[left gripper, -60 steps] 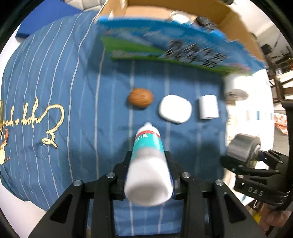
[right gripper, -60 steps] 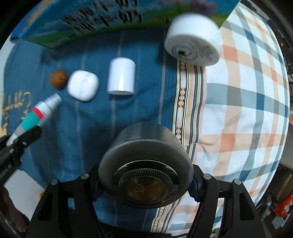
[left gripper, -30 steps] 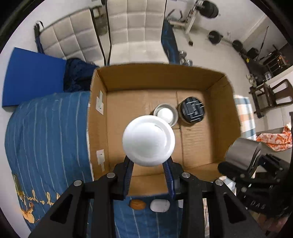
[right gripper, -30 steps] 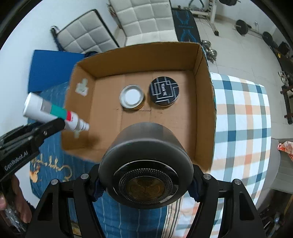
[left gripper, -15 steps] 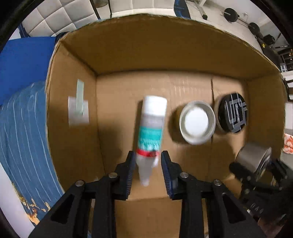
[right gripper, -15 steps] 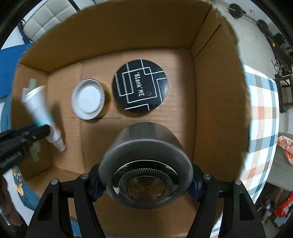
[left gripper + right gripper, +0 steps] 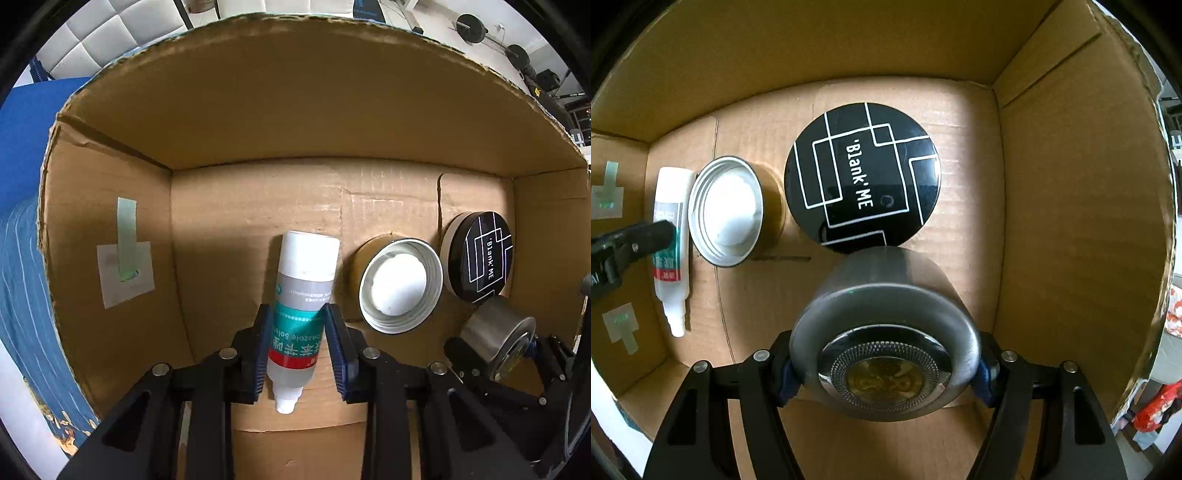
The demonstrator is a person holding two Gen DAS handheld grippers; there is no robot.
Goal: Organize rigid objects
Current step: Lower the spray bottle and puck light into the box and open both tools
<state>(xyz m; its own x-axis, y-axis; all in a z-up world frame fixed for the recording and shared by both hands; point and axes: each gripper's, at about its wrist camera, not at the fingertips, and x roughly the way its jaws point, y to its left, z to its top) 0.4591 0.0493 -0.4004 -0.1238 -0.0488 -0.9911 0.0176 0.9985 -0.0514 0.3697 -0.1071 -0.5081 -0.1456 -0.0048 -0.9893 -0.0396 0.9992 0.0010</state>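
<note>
Both grippers hung straight down inside the cardboard box (image 7: 110, 229). The left gripper (image 7: 298, 347) was clamped on the white bottle (image 7: 301, 306), which lay along the box floor with its nozzle toward the camera, just left of the open silver tin (image 7: 400, 284). The right gripper (image 7: 884, 373) was clamped across the grey metal cylinder (image 7: 882, 317), held on its side just in front of the round black lid marked 'Blank ME' (image 7: 864, 173). We judged three risks. The bottle, being round, could roll against the tin once the pads let go, since the two lay almost touching. The cylinder, released on its side, could roll into the black lid or toward the right wall. We could not tell whether either object already rested on the floor; if not, opening the jaws would drop it.
</note>
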